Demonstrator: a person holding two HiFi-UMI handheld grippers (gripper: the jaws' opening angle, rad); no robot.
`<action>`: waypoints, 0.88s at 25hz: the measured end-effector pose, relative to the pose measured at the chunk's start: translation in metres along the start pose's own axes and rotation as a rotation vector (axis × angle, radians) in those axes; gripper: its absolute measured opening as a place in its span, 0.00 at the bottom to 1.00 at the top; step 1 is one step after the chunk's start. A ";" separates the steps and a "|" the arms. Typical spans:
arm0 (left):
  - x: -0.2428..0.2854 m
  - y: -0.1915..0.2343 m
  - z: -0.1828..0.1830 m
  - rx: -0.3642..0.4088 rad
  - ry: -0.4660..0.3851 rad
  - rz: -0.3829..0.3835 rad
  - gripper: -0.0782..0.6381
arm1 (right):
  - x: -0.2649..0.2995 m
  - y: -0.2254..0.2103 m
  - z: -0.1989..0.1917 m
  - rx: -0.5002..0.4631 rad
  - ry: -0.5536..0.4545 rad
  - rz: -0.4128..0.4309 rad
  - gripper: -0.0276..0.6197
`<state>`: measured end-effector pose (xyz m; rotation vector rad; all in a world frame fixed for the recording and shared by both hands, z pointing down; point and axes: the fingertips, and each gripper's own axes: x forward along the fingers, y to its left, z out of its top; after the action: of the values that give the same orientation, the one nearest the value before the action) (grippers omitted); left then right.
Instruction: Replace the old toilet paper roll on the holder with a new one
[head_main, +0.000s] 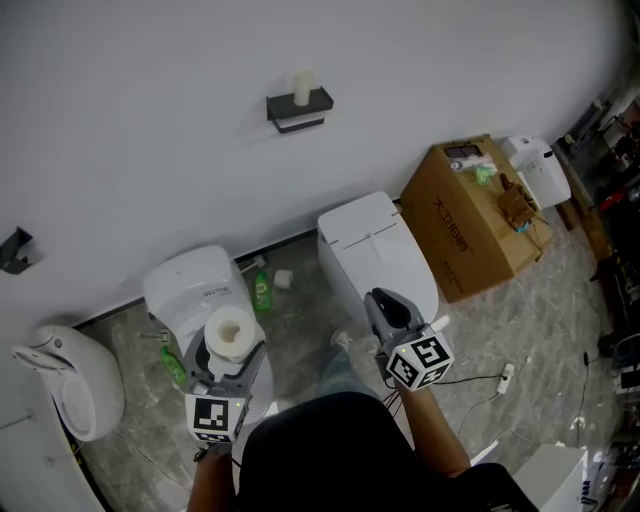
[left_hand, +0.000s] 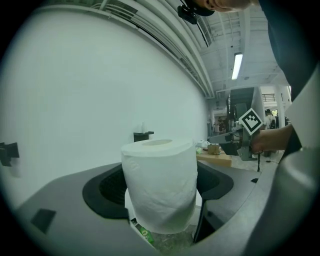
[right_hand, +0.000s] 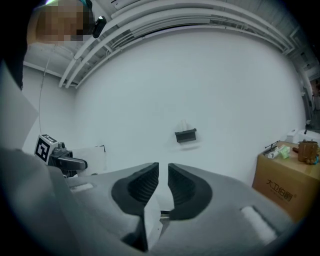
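Atop wall holder (head_main: 312, 103): thin TP roll (head_main: 302, 88), upright.

The holder (head_main: 299, 110) hangs on the wall at 12 o'clock with a core (head_main: 302, 88) on top. A toilet (head_main: 185, 285) sits at 9 and a second toilet (head_main: 375, 245) at centre, with a bottle (head_main: 261, 293) and a small roll (head_main: 283, 279) between them. A box (head_main: 475, 215) is at 2 and a urinal (head_main: 70, 380) at 8. A roll (head_main: 231, 328) sits in the left tool (head_main: 231, 352) at 7.

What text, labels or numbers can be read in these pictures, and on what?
Nothing reads for certain.
Cardboard box: dark printed characters on its side, too blurred.
Green bottle: label too small.
Left toilet lid: faint print, too small.
Cubes on left gripper and right gripper: square markers, no words.
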<state>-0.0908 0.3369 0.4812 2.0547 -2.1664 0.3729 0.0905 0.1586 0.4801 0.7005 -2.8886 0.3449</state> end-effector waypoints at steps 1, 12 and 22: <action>0.014 0.002 0.004 -0.006 0.002 0.009 0.68 | 0.008 -0.012 0.003 0.003 0.003 0.005 0.13; 0.162 0.003 0.059 -0.032 0.020 0.092 0.68 | 0.089 -0.154 0.059 0.000 0.004 0.078 0.13; 0.251 -0.008 0.103 -0.035 0.003 0.169 0.68 | 0.131 -0.233 0.084 -0.007 0.010 0.168 0.13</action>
<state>-0.0908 0.0673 0.4493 1.8577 -2.3345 0.3528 0.0766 -0.1206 0.4682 0.4540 -2.9452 0.3573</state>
